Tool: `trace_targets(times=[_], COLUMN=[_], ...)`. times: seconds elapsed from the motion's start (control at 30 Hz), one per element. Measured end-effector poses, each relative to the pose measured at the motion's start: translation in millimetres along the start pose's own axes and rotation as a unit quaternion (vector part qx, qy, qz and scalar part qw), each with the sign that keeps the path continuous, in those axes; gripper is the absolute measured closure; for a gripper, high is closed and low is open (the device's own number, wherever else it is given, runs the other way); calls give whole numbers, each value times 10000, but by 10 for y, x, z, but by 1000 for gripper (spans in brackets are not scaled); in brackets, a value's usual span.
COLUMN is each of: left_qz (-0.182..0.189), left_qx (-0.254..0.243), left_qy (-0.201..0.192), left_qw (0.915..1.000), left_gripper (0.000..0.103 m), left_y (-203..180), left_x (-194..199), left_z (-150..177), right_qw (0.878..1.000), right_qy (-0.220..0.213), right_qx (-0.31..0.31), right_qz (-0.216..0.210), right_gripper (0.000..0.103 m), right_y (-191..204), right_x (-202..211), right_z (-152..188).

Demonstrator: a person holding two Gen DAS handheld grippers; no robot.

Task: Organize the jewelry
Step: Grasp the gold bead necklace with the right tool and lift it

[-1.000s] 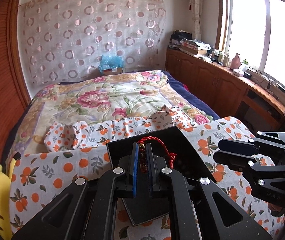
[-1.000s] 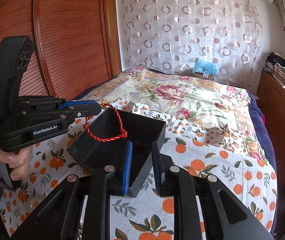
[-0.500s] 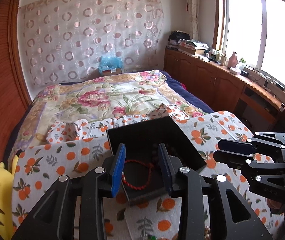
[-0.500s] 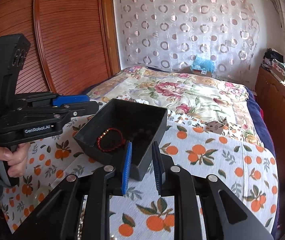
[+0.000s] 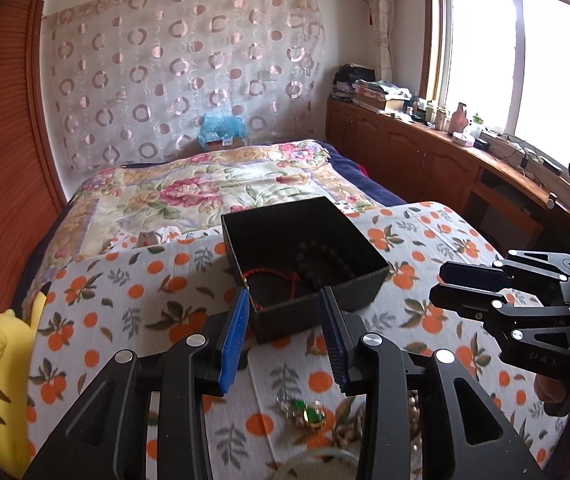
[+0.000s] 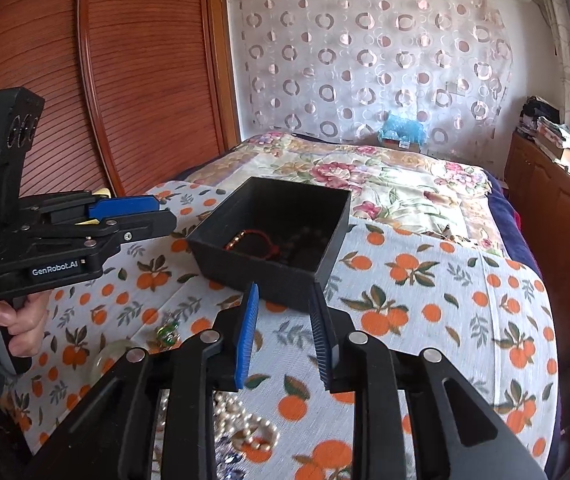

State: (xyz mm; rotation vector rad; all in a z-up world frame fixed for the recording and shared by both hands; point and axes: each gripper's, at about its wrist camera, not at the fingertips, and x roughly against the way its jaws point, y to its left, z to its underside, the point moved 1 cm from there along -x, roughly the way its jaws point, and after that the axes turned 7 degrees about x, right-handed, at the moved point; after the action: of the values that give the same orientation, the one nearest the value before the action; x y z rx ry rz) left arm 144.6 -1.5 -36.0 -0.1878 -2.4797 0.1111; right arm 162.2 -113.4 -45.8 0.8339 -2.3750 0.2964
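The red cord bracelet (image 5: 273, 286), gripped a second ago by the left claw (image 5: 285, 320), is now seen lying inside the black box (image 5: 381, 272) beside a dark bead string (image 5: 325, 258). The left claw is spread wide and empty; the right claw (image 6: 285, 320) is likewise parted, holding nothing. One piece is judged stored. A green brooch (image 5: 305, 410) and pearls (image 6: 245, 424) remain on the orange-print cloth (image 6: 445, 280), likely next.

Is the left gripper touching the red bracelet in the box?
Apart. In the right wrist view the left gripper hangs open beside the box, while the red bracelet lies inside on the bottom.
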Motion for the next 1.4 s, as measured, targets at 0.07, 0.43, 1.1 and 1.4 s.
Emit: trace_targets(times=[0.07, 0.43, 1.1, 1.4], left_qz=[-2, 41, 160, 161], left_qx=[0, 30, 105, 110], left_qy=[-8, -7, 439, 439], left_qw=[10000, 10000, 9989, 9988], left_gripper=[69, 53, 53, 53], left_y=[3, 19, 87, 88], left_x=[47, 340, 452, 456], left_z=[50, 338, 873, 877], right_qw=[10000, 10000, 9956, 9943], right_qy=[6, 21, 732, 848], right_qx=[21, -37, -100, -95], right_qz=[12, 26, -579, -637], right_gripper=[75, 75, 66, 75], right_y=[39, 151, 397, 382], right_x=[27, 222, -169, -271], right_z=[29, 224, 606, 610])
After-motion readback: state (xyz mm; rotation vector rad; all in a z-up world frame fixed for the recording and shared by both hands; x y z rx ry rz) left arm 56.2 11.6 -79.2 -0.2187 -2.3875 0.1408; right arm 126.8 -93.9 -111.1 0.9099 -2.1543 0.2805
